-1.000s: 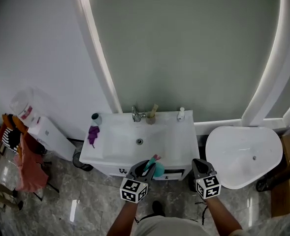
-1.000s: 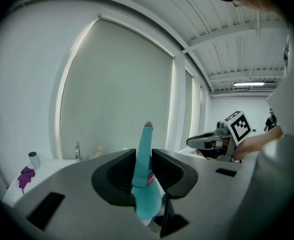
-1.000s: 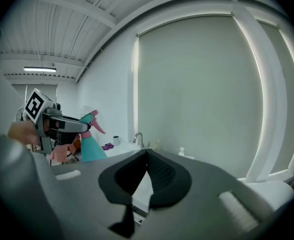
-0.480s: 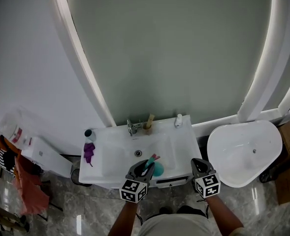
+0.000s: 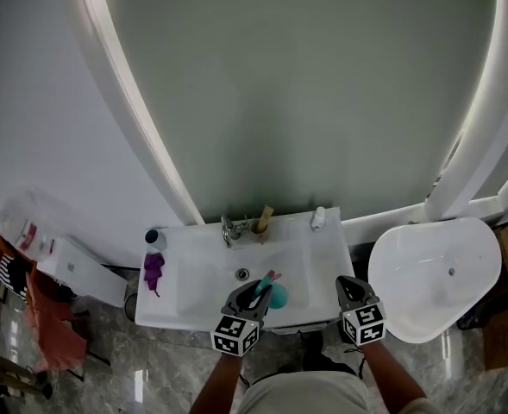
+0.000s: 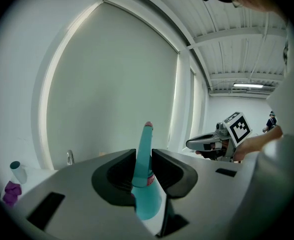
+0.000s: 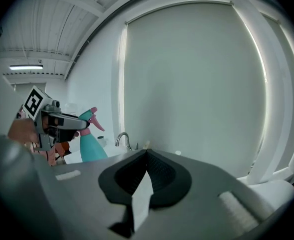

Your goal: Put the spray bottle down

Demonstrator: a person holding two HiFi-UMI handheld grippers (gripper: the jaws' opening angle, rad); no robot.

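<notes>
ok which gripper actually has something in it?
The left gripper: its jaws are clamped on the teal spray bottle. The right gripper has its jaws together with nothing between them.

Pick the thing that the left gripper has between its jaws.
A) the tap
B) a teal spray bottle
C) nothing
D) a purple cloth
B: the left gripper view shows the left gripper with its jaws closed on the neck of the teal spray bottle, whose pink-tipped trigger head sticks up above them.
</notes>
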